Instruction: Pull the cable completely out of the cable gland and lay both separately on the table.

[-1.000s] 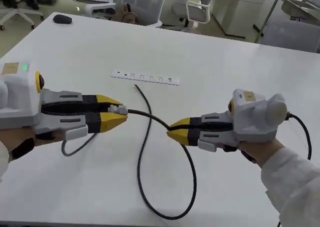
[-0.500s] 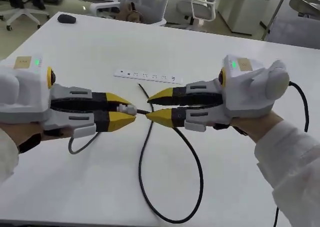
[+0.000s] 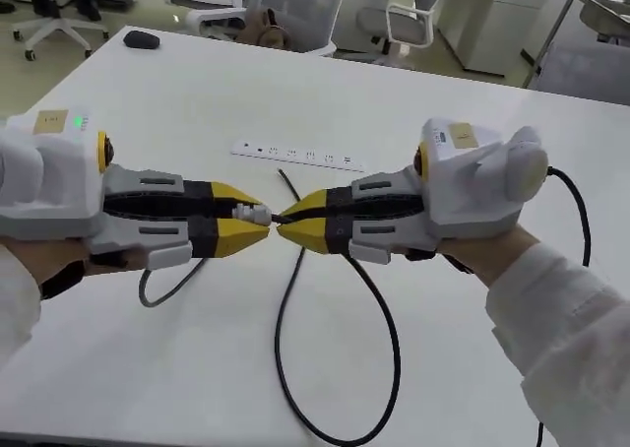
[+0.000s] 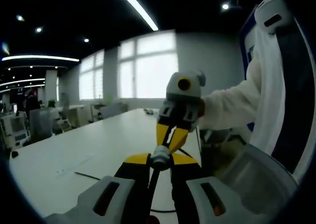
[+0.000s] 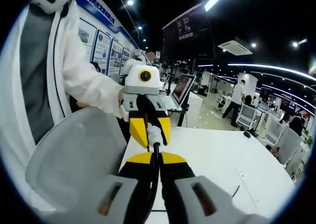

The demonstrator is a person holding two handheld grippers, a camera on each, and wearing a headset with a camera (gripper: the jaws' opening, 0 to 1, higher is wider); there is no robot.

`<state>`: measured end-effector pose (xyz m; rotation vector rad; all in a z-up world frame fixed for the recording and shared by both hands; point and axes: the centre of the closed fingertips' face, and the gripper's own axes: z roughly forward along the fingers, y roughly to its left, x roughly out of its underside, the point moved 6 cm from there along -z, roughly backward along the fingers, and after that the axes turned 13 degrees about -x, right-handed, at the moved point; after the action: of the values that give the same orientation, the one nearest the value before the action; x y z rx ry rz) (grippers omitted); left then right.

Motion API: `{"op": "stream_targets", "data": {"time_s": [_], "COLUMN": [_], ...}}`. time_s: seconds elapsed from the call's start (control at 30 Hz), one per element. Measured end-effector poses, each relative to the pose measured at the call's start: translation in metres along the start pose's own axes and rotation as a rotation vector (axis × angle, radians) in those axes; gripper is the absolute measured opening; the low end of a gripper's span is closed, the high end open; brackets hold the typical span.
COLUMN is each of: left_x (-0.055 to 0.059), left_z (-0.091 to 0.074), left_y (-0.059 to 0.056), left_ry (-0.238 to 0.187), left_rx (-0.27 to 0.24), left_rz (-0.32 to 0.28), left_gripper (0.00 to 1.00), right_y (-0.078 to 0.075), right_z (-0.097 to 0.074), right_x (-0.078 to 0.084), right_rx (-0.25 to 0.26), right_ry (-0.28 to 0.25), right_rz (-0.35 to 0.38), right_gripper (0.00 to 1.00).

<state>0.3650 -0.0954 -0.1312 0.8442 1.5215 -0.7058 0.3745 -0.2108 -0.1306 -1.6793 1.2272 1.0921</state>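
The left gripper has its yellow jaws clamped on the small pale cable gland, held in the air above the table. The right gripper faces it tip to tip, its jaws pinched onto the black cable just beside the point where it leaves the gland. In the left gripper view the gland sits between the yellow tips, with the cable running back between the jaws. In the right gripper view the cable lies in that gripper's own closed tips and leads straight to the gland.

From the grippers the cable drops to the table and lies in a wide, slack loop toward the near edge. One end reaches up toward the white power strip.

The gland looks light, hard and smooth, so a firm squeeze across its body seems the safe hold. The cable looks limp and rubbery. It would likely buckle if gripped far from the gland, so short holds close to the gland suit a straight pull. The gland's seal may drag on the cable's jacket and let the jaws slip.
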Motion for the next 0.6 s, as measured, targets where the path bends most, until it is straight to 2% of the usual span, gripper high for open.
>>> {"op": "stream_targets", "data": {"time_s": [0.3, 0.6], "left_x": [0.003, 0.007], "left_z": [0.002, -0.003], "left_y": [-0.001, 0.006], "left_ry": [0.016, 0.022], "left_rx": [-0.006, -0.029], "left_rz": [0.014, 0.007], "left_gripper": [0.17, 0.17], "right_y": [0.002, -0.003], "right_z": [-0.004, -0.016], "right_x": [0.007, 0.022], "right_rx": [-0.007, 0.012], "right_ry": [0.006, 0.012], "right_rz": [0.003, 0.031], "right_gripper": [0.02, 0.02]}}
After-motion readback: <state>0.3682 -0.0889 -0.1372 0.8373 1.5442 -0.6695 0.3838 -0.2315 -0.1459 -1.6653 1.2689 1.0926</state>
